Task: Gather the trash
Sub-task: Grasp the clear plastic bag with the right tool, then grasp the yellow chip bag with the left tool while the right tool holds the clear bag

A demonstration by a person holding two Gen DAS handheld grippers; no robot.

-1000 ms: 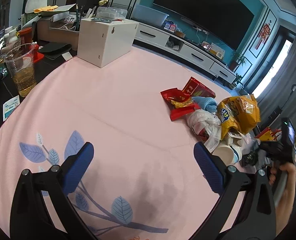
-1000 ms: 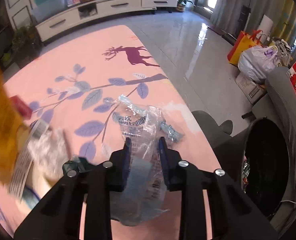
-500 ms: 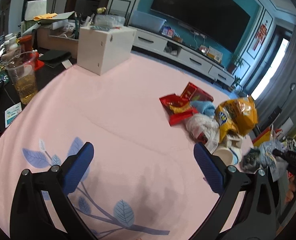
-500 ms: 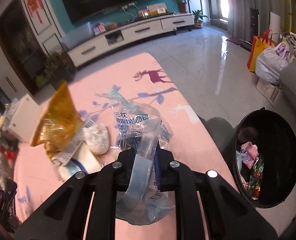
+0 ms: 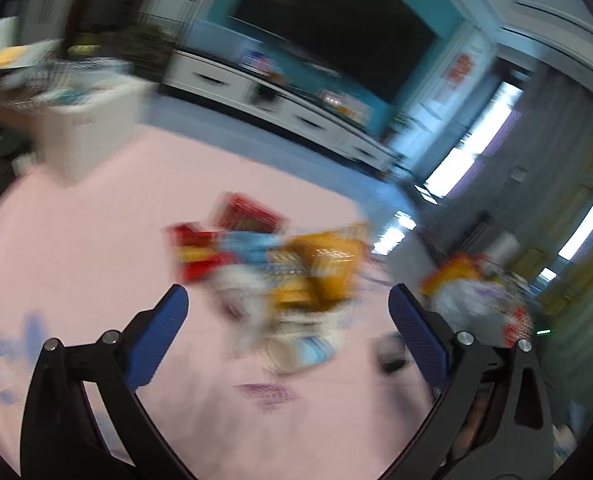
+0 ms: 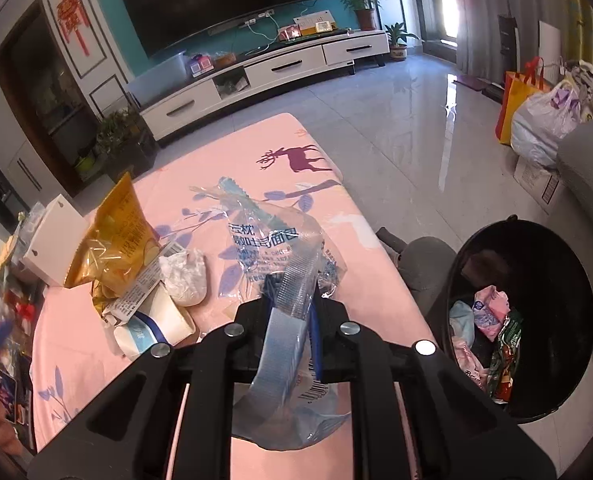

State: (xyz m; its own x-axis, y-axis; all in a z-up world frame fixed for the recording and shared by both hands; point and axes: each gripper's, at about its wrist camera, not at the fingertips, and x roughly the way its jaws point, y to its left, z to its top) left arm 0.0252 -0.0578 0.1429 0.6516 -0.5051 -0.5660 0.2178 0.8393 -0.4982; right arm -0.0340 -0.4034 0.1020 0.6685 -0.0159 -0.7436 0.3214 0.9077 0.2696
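A clear plastic wrapper (image 6: 274, 248) with blue print is pinched between the pressed-together fingers of the right gripper (image 6: 292, 300) and is held up above the pink tablecloth (image 6: 224, 160), its lower end hanging down between the gripper's arms. A black trash bin (image 6: 536, 240) is seen to the right of the table's edge, off the cloth, with pink and green wrappers already lying inside it. To the left of the held wrapper, a yellow chip bag (image 6: 116, 236), a crumpled white tissue (image 6: 186, 280) and a tipped paper cup (image 6: 156, 324) are gathered in a heap on the cloth, and a white box (image 6: 52, 240) stands just behind them.

The left gripper (image 5: 288, 316) is held with its blue-padded fingers spread wide and nothing between them. Its view is heavily blurred (details cannot be made out), but the same heap is seen ahead of it: red packets (image 5: 204, 248), the yellow bag (image 5: 320, 272) and the cup (image 5: 292, 352), all on the pink cloth (image 5: 76, 260)
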